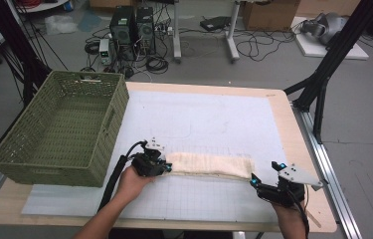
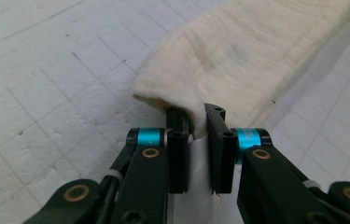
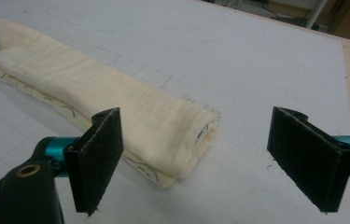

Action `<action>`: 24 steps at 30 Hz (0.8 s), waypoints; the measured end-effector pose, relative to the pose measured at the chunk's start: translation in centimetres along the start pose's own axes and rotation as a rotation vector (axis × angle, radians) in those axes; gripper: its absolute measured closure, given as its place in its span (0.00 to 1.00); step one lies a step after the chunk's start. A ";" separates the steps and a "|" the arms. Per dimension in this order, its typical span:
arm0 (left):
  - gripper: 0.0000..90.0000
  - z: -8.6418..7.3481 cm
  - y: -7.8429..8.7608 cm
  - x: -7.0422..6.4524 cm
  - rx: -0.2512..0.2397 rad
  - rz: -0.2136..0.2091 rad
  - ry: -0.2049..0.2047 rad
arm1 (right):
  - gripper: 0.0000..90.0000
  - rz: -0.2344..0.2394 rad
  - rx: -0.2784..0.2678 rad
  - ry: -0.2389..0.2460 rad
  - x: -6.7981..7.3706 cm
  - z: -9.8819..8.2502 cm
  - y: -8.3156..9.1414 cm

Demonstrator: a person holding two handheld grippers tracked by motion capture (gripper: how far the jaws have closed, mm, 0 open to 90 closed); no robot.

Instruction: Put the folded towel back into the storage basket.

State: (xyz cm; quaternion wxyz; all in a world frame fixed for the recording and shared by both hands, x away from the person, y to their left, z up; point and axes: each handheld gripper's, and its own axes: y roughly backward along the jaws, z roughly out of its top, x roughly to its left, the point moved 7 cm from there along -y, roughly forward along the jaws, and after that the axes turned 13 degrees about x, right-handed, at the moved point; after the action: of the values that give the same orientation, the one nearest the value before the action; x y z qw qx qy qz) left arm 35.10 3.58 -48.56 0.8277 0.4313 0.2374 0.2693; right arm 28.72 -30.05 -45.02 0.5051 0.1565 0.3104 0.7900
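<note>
— On the table (image 1: 283,114), high view: what is held, and why?
— Folded cloth (image 1: 209,166); left tool (image 1: 160,164) at one end, right tool (image 1: 263,181) by the other, likely for lifting. Green basket (image 1: 109,119): nothing in it.
— Left gripper view?
— Left tool (image 2: 196,123) pinches the cloth (image 2: 242,60) end.
— Right gripper view?
— Right tool (image 3: 196,154) spread wide, cloth (image 3: 116,116) end between, unpressed.

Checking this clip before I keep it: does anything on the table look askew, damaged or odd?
Nothing stands out. The folded cream cloth lies flat on the white mat, the left tool pinches its end, and the right tool is open at the other end. The green basket sits upright at the table's left edge.
</note>
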 end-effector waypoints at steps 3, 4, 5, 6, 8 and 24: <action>0.89 -0.1 0.0 0.0 -0.021 -0.001 0.011 | 0.19 0.001 -0.003 -0.010 -0.1 0.0 0.0; 0.89 -0.2 0.1 0.0 -0.031 -0.002 0.014 | 0.19 0.002 -0.002 -0.013 -0.2 0.0 0.0; 0.89 -0.4 0.2 0.0 -0.051 -0.013 0.013 | 0.19 0.004 0.001 -0.014 -0.2 -0.1 -0.1; 0.89 -0.4 0.2 0.0 -0.051 -0.013 0.013 | 0.19 0.005 0.006 -0.012 -0.3 -0.2 -0.1; 0.89 -0.4 0.4 -0.1 -0.066 -0.016 0.005 | 0.19 0.007 0.012 -0.020 -0.3 -0.3 -0.3; 0.88 -0.5 1.5 -0.5 -0.163 -0.064 -0.008 | 0.19 0.035 0.031 -0.097 -0.9 -0.2 -1.9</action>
State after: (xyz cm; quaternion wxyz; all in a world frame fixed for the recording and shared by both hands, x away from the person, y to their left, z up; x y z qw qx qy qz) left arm 34.03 4.28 -47.44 0.8693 0.3558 0.2249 0.2593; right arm 30.36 -30.34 -46.34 0.5031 0.2080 0.2949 0.7853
